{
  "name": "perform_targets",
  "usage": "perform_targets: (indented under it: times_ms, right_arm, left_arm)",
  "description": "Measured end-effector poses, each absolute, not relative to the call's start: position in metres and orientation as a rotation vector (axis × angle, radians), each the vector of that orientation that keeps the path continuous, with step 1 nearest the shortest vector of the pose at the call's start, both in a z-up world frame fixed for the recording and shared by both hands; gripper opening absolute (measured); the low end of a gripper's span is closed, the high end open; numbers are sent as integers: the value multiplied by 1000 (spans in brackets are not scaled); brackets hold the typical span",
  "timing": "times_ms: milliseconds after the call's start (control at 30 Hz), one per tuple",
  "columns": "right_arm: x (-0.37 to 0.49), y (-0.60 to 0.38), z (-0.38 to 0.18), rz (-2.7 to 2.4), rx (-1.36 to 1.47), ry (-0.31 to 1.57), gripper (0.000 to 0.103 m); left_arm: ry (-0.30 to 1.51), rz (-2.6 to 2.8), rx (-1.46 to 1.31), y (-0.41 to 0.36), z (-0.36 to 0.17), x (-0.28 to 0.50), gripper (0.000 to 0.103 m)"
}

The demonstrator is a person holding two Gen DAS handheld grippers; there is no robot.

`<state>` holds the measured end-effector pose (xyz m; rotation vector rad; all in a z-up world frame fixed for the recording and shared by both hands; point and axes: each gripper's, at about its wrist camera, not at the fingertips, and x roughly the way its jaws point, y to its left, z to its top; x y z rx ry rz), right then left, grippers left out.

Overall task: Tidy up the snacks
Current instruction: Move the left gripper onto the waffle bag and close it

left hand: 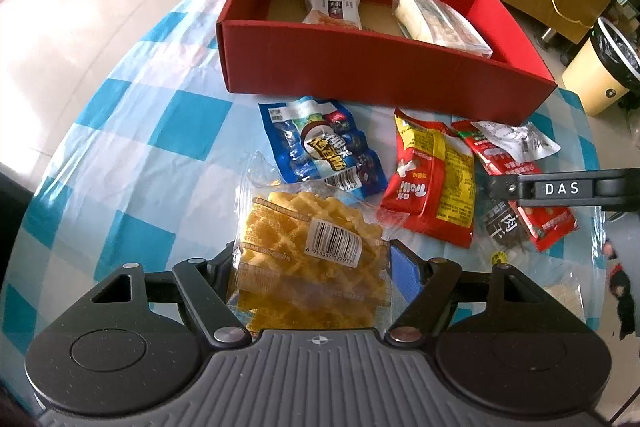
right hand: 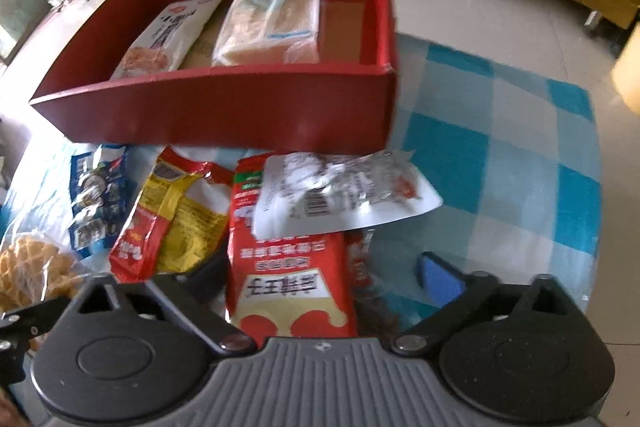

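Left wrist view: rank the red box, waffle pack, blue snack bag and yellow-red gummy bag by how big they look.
1. Red box, clearly largest.
2. Waffle pack, though it lies nearest the camera, which enlarges it.
3. Blue snack bag and yellow-red gummy bag look alike; I won't rank them.

I'm losing the near end of the waffle pack (left hand: 310, 259) under the left gripper (left hand: 316, 269) body. On the right wrist view, everything is smearing; the white packet (right hand: 340, 193) is covering the red pouch (right hand: 288, 283) top, and the dark packet (left hand: 502, 227) print is probably unreadable.
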<state>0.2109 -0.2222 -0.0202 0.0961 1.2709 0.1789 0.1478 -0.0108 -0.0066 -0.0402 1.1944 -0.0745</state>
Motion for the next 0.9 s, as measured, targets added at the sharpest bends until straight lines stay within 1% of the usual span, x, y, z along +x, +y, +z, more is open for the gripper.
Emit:
perform_targets:
  times_ms: [33, 67, 233, 400, 433, 467, 633, 700, 733, 767, 800, 833, 900]
  right_arm:
    - [208, -222, -17, 175, 86, 1262, 65]
    - [206, -224, -13, 178, 91, 1250, 60]
    - [191, -217, -2, 164, 65, 1228, 53]
    - [172, -214, 18, 167, 51, 1179, 49]
    - [167, -214, 21, 176, 65, 1176, 42]
    - [163, -214, 23, 182, 76, 1176, 30]
    - [147, -217, 16, 177, 118, 1213, 30]
    - [148, -226, 16, 159, 175, 1220, 35]
    - [150, -232, 18, 145, 220, 1219, 40]
    - [154, -237, 20, 133, 245, 1208, 48]
    - [156, -239, 21, 126, 261, 1203, 54]
    - [160, -238, 23, 130, 272, 1204, 61]
    - [164, -230, 23, 138, 279, 1200, 63]
  left_arm:
    - [1193, -79, -39, -11, -6, 148, 80]
    - [1190, -83, -35, -12, -6, 148, 80]
    - [1177, -95, -34, -16, -1, 147, 80]
    - [1165, -104, -20, -18, 4, 142, 80]
    - [1167, -104, -19, -18, 4, 141, 80]
    - [1166, -103, -18, -16, 5, 140, 80]
    - [1177, -88, -21, -12, 2, 139, 80]
    - [1181, -85, -28, -11, 2, 138, 80]
    - [1179, -86, -31, -10, 2, 138, 80]
    - [1176, -86, -32, -9, 3, 138, 80]
    - [1174, -82, -35, -8, 4, 138, 80]
    - [1172, -78, -39, -8, 4, 139, 80]
    - [1173, -71, -49, -7, 3, 141, 81]
